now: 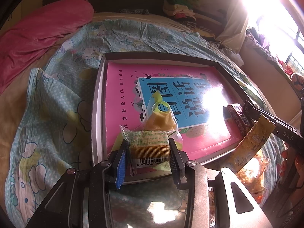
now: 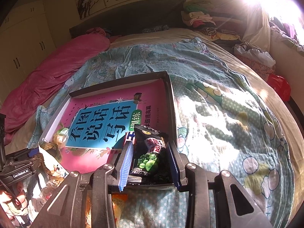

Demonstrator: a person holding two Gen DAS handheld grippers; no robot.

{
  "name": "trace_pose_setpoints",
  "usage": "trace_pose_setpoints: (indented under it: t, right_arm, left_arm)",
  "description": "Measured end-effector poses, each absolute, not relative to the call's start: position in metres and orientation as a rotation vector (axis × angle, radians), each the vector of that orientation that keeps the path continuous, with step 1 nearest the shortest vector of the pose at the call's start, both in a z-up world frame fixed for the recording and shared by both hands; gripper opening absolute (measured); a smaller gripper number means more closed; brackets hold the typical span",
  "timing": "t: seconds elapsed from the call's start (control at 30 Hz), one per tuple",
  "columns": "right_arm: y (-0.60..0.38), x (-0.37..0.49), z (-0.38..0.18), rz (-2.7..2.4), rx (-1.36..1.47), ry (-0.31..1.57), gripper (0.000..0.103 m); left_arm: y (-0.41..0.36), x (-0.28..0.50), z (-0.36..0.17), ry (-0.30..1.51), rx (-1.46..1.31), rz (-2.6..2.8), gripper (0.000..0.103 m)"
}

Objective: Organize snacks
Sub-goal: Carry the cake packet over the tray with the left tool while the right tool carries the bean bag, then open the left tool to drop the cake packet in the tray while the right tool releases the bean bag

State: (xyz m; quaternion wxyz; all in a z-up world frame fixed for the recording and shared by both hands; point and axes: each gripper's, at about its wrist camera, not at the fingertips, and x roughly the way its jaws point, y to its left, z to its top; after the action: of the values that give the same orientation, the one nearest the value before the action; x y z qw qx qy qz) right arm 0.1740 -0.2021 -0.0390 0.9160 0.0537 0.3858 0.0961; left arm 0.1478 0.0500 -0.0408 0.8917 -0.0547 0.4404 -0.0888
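A shallow dark box (image 1: 161, 55) (image 2: 117, 84) lies on the bed with a pink and blue book (image 1: 167, 87) (image 2: 102, 121) flat inside it. My left gripper (image 1: 149, 148) is shut on a clear-wrapped brown cake snack (image 1: 150, 144) over the box's near edge. A yellow-green tied bag (image 1: 159, 117) (image 2: 59, 135) lies on the book just beyond it. My right gripper (image 2: 150, 152) is shut on a black green-pea packet (image 2: 149, 150) at the box's near right corner; in the left wrist view the packet (image 1: 237, 114) shows at the right.
A yellow snack wrapper (image 1: 252, 140) (image 2: 51, 161) and other loose snack packets (image 1: 250, 178) (image 2: 117, 205) lie on the cartoon-print quilt (image 2: 218, 114) near the box. A pink blanket (image 1: 38, 38) lies at far left. Clothes (image 2: 197, 17) pile at the headboard.
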Motion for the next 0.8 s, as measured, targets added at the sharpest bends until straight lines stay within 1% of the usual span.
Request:
trace_pose_setpoints:
  t: [0.37, 0.5, 0.7, 0.8]
  right_arm:
    - [-0.202, 0.166, -0.039, 0.202, 0.110, 0.800, 0.037]
    - [-0.200, 0.163, -0.038, 0.206, 0.110, 0.802, 0.037]
    - [-0.200, 0.161, -0.036, 0.210, 0.116, 0.798, 0.038]
    - [-0.200, 0.160, -0.035, 0.208, 0.118, 0.796, 0.039]
  left_arm:
    - [0.052, 0.146, -0.040, 0.916, -0.119, -0.185, 0.041]
    - [0.052, 0.146, -0.039, 0.917, -0.115, -0.186, 0.043]
    - [0.050, 0.144, -0.038, 0.915, -0.103, -0.189, 0.044]
    - [0.050, 0.144, -0.036, 0.910, -0.106, -0.194, 0.047]
